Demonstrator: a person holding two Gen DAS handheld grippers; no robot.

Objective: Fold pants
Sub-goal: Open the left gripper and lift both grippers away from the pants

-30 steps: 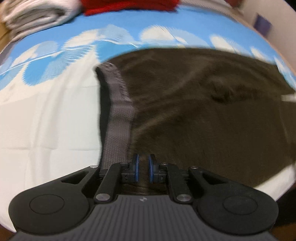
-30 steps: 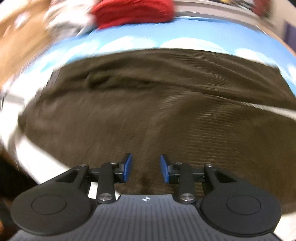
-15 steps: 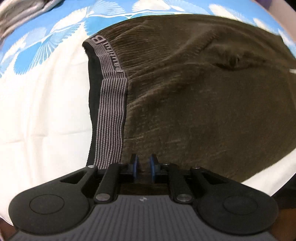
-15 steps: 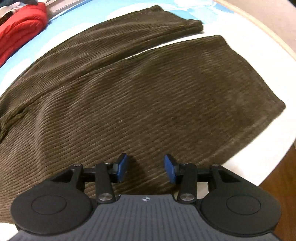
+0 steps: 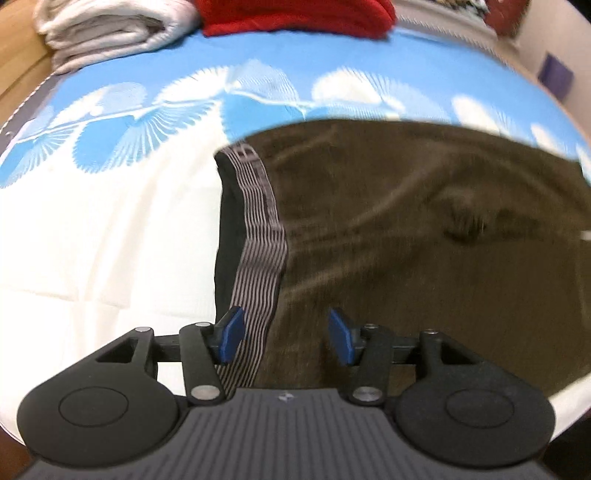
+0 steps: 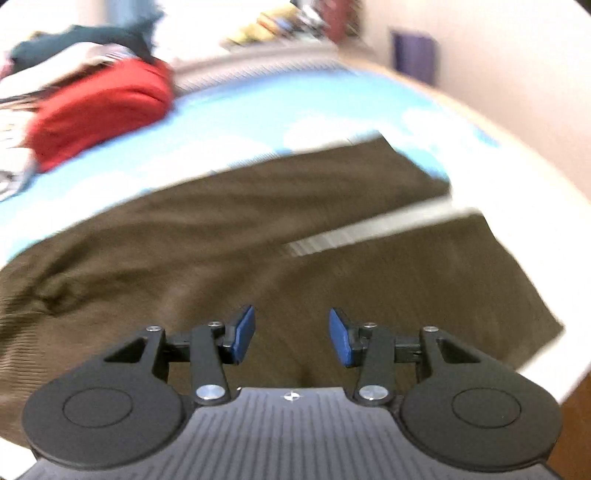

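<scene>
Dark brown corduroy pants (image 5: 424,240) lie flat on the bed, with a grey striped waistband (image 5: 258,236) at their left end. My left gripper (image 5: 286,338) is open and empty just above the near waistband corner. In the right wrist view the two pant legs (image 6: 258,236) spread apart toward the right, with a white gap between them. My right gripper (image 6: 291,338) is open and empty above the near leg.
The bed has a white and blue patterned sheet (image 5: 110,221). A folded white towel (image 5: 110,29) and red clothing (image 5: 295,14) sit at the far side. The red clothing (image 6: 99,110) also shows in the right wrist view. The bed edge (image 6: 546,387) is at the right.
My left gripper has opened, let go of the waistband and pulled back. My right gripper stayed open and has lifted away from the near leg.
</scene>
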